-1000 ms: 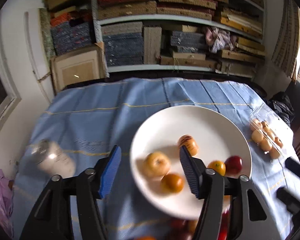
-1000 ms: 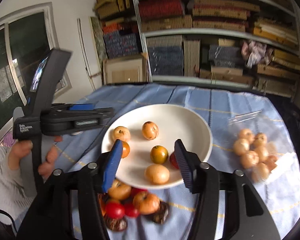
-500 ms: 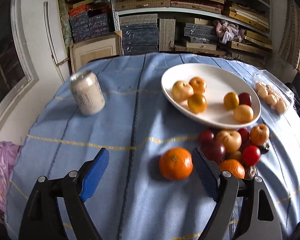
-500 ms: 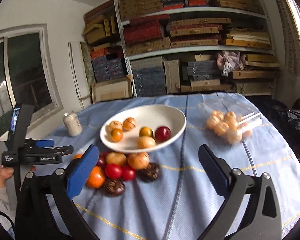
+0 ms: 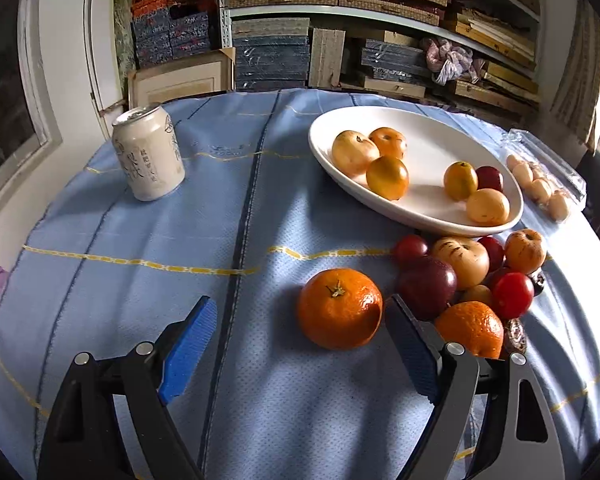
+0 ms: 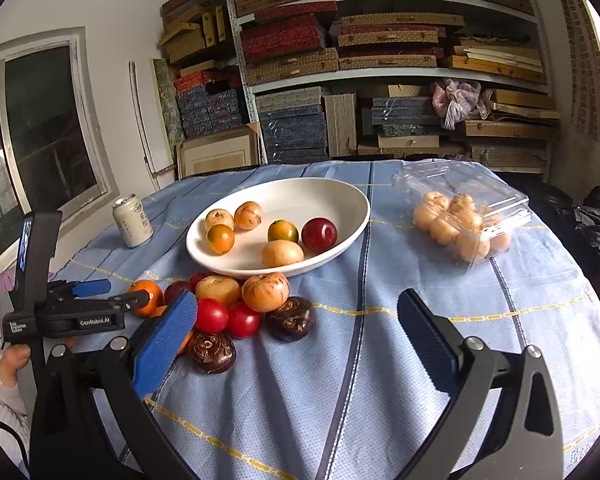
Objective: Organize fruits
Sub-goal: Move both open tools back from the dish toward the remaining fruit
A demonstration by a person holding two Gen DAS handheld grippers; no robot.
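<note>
Left wrist view: the left gripper (image 5: 300, 344) is hanging low over the table (image 5: 148, 240) with its jaws standing wide apart and holding nothing. Its ribbed blue pads (image 5: 188, 344) are flanking a round, dimpled-skinned orange (image 5: 340, 308) that is sitting just ahead of them on the cloth, not touched on the left side; whether the right pad is grazing it cannot be told. The pale blue woven tablecloth (image 5: 260, 400) is carrying thin yellow and dark stripes. Right of the orange, a loose heap of fruit (image 5: 472, 272) is lying on the cloth: smooth red ones, a dark plum-coloured one, tan rounded ones and a second orange. Behind it, a glossy white oval plate (image 5: 420, 208) is holding 6 fruits. A cream-coloured cylindrical drink can (image 5: 148, 152) is standing upright at the far left.

Right wrist view: the right gripper (image 6: 300, 332) is sitting with its jaws spread fully apart, empty, over bare cloth. The fruit heap (image 6: 236, 304) is lying just ahead of its left pad, with 2 dark, rough-skinned bulbs (image 6: 292, 318) at the near edge. A clear crinkly plastic clamshell (image 6: 464, 216) of pale round fruits is resting to the right of the plate (image 6: 340, 248). At far left, a person's hand (image 6: 10, 364) is gripping the black handle of the left gripper (image 6: 112, 294).
</note>
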